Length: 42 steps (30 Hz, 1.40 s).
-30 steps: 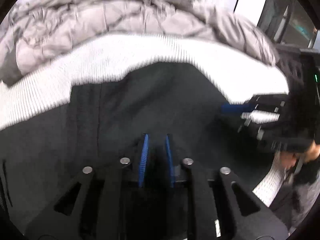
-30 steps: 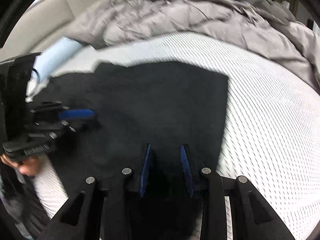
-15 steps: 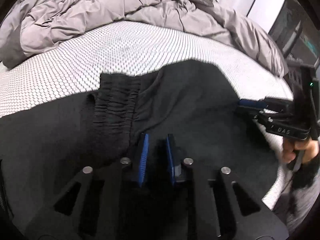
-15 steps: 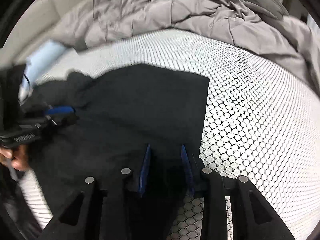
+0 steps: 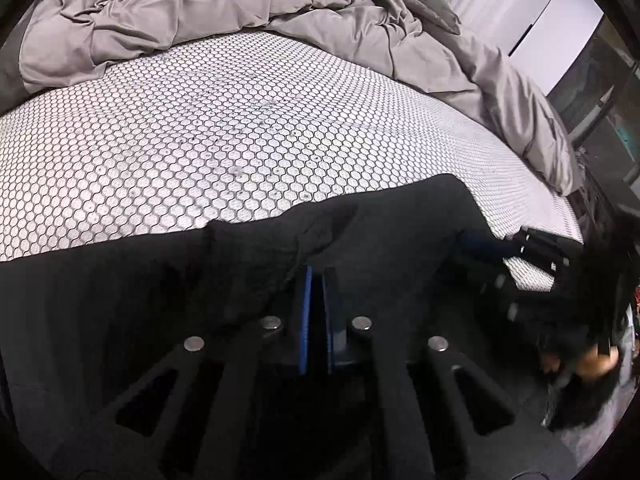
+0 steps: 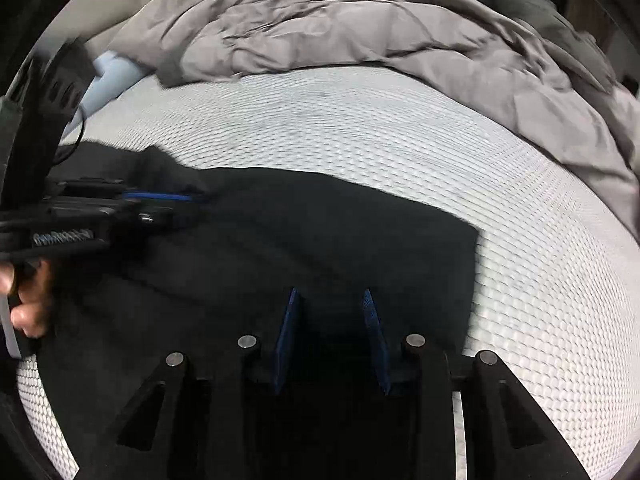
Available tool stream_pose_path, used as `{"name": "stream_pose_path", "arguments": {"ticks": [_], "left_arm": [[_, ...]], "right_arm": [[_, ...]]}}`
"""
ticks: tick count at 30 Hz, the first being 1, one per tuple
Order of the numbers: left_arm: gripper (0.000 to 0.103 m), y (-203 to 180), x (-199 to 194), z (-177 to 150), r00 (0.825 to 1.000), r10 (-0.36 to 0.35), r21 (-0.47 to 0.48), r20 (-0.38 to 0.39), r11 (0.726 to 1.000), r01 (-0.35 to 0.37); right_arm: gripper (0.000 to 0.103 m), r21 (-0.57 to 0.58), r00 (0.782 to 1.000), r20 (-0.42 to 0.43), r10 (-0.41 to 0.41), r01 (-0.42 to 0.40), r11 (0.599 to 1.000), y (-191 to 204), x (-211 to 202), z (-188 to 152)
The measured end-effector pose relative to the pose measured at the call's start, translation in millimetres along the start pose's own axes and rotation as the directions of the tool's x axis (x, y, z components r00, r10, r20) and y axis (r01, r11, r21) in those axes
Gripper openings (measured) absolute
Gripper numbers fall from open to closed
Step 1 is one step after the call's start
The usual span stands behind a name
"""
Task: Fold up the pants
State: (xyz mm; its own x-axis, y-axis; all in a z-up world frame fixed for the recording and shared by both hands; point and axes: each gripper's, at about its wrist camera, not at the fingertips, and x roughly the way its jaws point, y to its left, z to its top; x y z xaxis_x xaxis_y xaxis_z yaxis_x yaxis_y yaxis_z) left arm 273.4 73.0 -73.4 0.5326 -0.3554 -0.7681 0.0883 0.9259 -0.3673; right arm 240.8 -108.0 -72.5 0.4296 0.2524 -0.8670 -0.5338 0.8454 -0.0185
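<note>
Black pants (image 5: 384, 236) lie across the near part of a white honeycomb-patterned mattress (image 5: 200, 132); they also fill the near left of the right wrist view (image 6: 320, 232). My left gripper (image 5: 317, 276) is shut on the pants' fabric near the gathered waist. It shows from the side in the right wrist view (image 6: 192, 198). My right gripper (image 6: 330, 298) is open, its blue pads apart over the pants near their right edge. It shows at the right of the left wrist view (image 5: 472, 240), at the pants' edge.
A crumpled grey duvet (image 5: 208, 12) is heaped along the far side of the mattress and down its right side (image 6: 400, 40). A pale blue pillow (image 6: 108, 80) lies at the far left. White wardrobe doors (image 5: 532, 28) stand beyond the bed.
My left gripper has closed on the pants fabric. The right gripper's pads have spread wider. The pants now sit lower in both views, with more bare mattress beyond them.
</note>
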Motion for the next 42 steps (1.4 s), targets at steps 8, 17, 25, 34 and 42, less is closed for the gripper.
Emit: {"name": "stream_pose_path", "arguments": {"ticks": [8, 17, 25, 34, 42], "left_arm": [[0.019, -24, -62, -24, 0.992, 0.083, 0.057, 0.094, 0.994, -0.089], [0.056, -125, -56, -88, 0.995, -0.005, 0.133, 0.103, 0.991, -0.009], [0.066, -201, -11, -139, 0.994, 0.097, 0.383, 0.042, 0.918, -0.106], [0.066, -202, -17, -156, 0.997, 0.073, 0.416, 0.002, 0.907, -0.067], [0.067, -196, -29, -163, 0.999, 0.049, 0.434, -0.002, 0.900, -0.043]], "right_arm": [[0.036, 0.112, 0.999, 0.020, 0.027, -0.029, 0.993, -42, -44, -22], [0.057, 0.313, 0.956, 0.021, 0.293, -0.285, 0.906, -72, -65, -70], [0.060, 0.199, 0.902, -0.067, 0.427, -0.408, 0.891, -48, -51, -95], [0.017, 0.338, 0.938, 0.038, 0.345, -0.337, 0.878, -61, 4, -34], [0.037, 0.302, 0.995, 0.086, 0.046, -0.070, 0.951, -55, 1, -2]]}}
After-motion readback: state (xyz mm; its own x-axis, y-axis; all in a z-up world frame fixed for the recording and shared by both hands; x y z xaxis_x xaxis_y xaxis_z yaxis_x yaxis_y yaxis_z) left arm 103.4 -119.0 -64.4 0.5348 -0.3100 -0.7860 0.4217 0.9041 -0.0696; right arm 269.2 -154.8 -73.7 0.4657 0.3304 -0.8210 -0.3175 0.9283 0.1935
